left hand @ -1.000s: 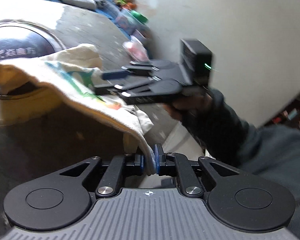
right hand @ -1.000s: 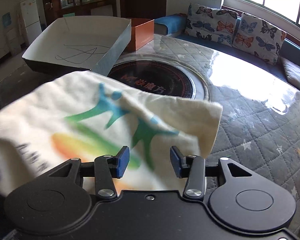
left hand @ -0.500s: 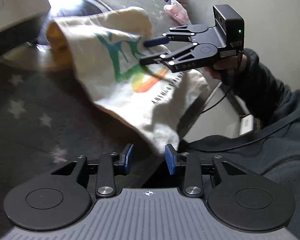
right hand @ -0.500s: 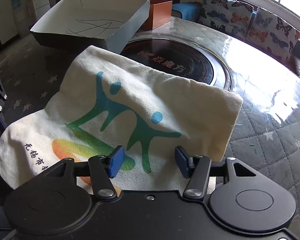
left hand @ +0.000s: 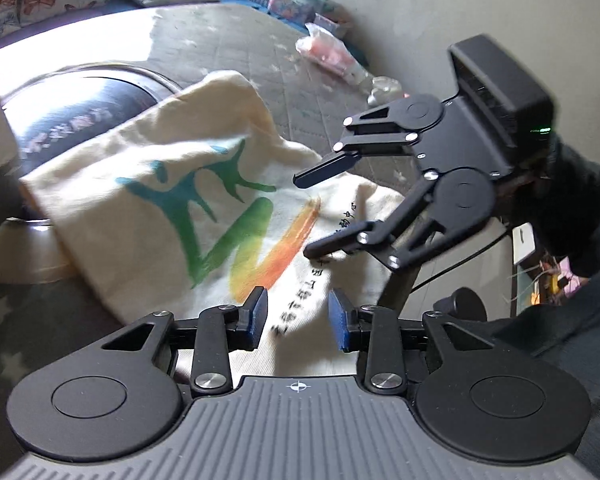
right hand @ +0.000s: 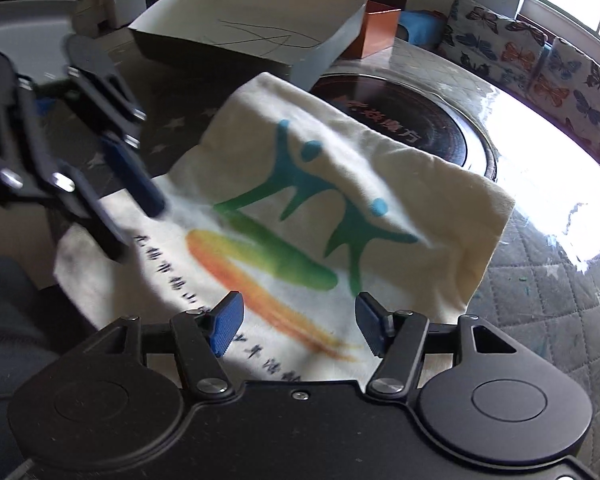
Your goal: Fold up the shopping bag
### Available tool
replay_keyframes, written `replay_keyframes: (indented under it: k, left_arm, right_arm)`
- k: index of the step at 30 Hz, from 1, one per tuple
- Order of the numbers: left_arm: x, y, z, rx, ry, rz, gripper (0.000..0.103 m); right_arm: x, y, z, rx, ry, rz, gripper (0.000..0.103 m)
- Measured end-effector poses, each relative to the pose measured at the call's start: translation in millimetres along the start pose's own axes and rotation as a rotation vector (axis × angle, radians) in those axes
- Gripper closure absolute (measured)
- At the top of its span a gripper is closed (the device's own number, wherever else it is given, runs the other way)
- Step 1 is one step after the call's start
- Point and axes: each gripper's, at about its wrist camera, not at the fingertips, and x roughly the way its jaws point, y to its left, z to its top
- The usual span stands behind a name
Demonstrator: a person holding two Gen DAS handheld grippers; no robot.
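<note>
Released since the earlier frame, when the left gripper pinched its corner, the cream canvas shopping bag with green-and-orange print lies flat on the quilted table, its long axis running 8-to-2 o'clock, under both grippers, with the right gripper having just been opening, nothing clamped.

Both cameras ride low behind their own claws, each tilted steeply down at the table from close range. The left wrist view looks out past its left claw across the cream shopping bag toward a plain wall and floor clutter, with the right claw seen side-on at its right. The right wrist view looks past that claw over the same bag toward the white cardboard tray, butterfly cushions and window, the left claw blurred at its left edge. They share the bag's printed face and the round dark hotplate.
</note>
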Motion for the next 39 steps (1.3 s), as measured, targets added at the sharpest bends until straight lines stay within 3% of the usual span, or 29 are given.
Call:
replay_keyframes:
  k: [4,9,18,26,31,34,39]
  left_arm:
    - [21,-4,-6,0.048,0.069,0.05,0.072]
    - [18,-4,-7,0.072,0.06,0.046,0.072]
    - [22,9,7,0.031,0.03,0.08,0.072]
    - [21,9,6,0.034,0.011,0.073,0.073]
    - [19,10,5,0.02,0.006,0.06,0.073]
    - [18,8,5,0.023,0.003,0.06,0.072]
    - [17,11,4,0.004,0.001,0.048,0.072]
  right_arm:
    - [2,0,-10,0.009,0.038,0.011,0.037]
    - [0,-1,-14,-0.002,0.056,0.028,0.034]
    - [13,-30,18,0.069,-0.061,-0.049,0.034]
    - [49,-52,37,0.107,-0.014,-0.052,0.034]
    - [35,-63,52,0.108,-0.08,-0.089,0.034]
    - [34,-81,64,0.129,-0.122,-0.162,0.034]
    - [49,-114,77,0.215,-0.132,-0.192,0.034]
